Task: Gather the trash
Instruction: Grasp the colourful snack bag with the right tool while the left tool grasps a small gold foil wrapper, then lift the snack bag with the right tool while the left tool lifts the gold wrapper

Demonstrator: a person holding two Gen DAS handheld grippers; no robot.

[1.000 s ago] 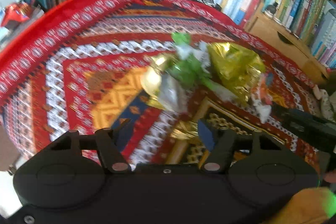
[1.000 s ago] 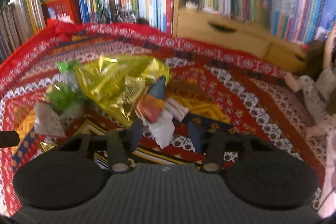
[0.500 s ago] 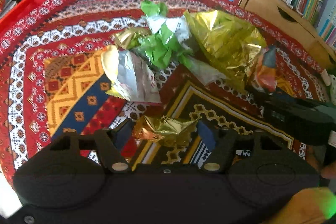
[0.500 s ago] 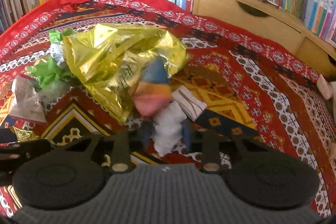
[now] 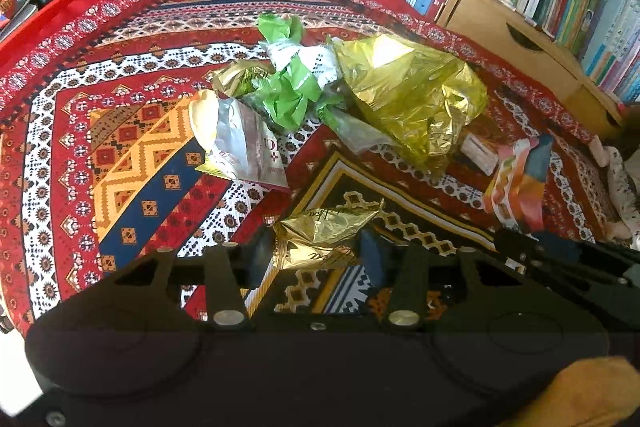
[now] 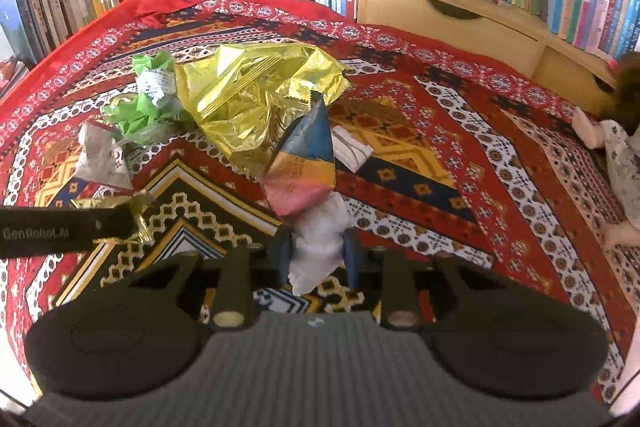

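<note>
Both grippers are coming in lower over the patterned cloth than a second ago, and the scattered trash is now filling more of each view. The left gripper has just been closing its jaws around the small gold wrapper, which is lying between them on the cloth; the left pad looks to be touching its edge, the right pad is standing just clear, so I am judging it not yet pinched. The right gripper is already squeezing the white end of the pink and blue wrapper, whose coloured body is sticking up above the pads, likely gripped there because that crumpled end gives the most to bite on. The big yellow foil bag, the green paper and the silver packet are waiting in a loose heap behind, untouched.
</note>
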